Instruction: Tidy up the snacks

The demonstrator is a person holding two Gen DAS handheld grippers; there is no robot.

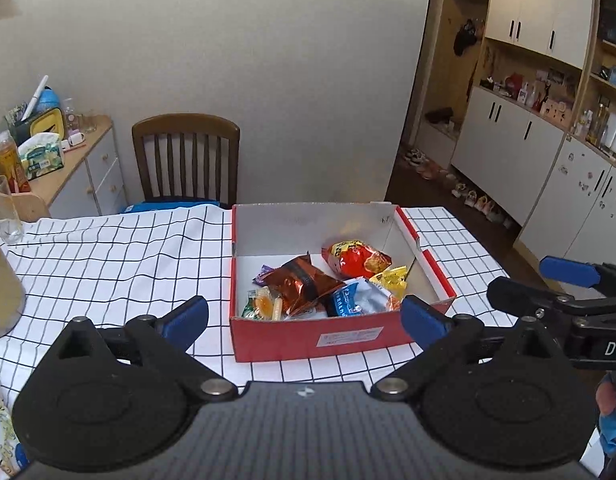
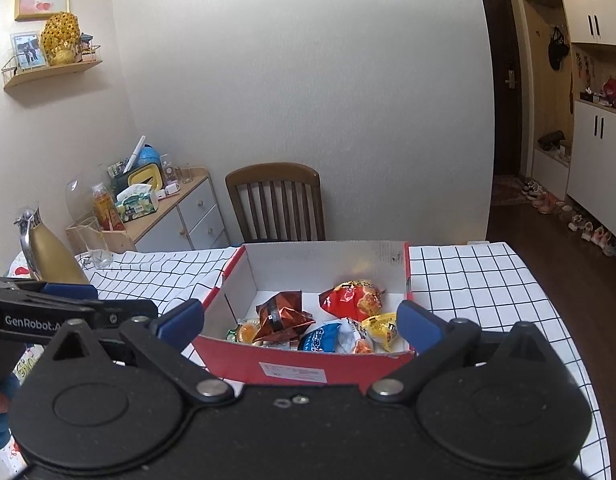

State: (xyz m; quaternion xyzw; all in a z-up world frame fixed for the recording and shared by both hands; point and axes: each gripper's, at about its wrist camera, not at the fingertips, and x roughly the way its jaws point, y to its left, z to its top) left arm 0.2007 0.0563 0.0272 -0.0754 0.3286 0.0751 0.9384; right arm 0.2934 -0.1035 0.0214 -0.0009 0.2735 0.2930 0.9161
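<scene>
A red cardboard box with white inside stands on the checked tablecloth. In it lie several snack packets: a red bag, a brown foil bag, a blue-white packet, a yellow packet and an orange jelly cup. My left gripper is open and empty, just before the box's near wall. My right gripper is open and empty over the box's near edge; it also shows at the right in the left wrist view.
A wooden chair stands behind the table. A drinking glass and a gold flask stand at the table's left. A sideboard with clutter is at the back left. Cupboards line the right wall.
</scene>
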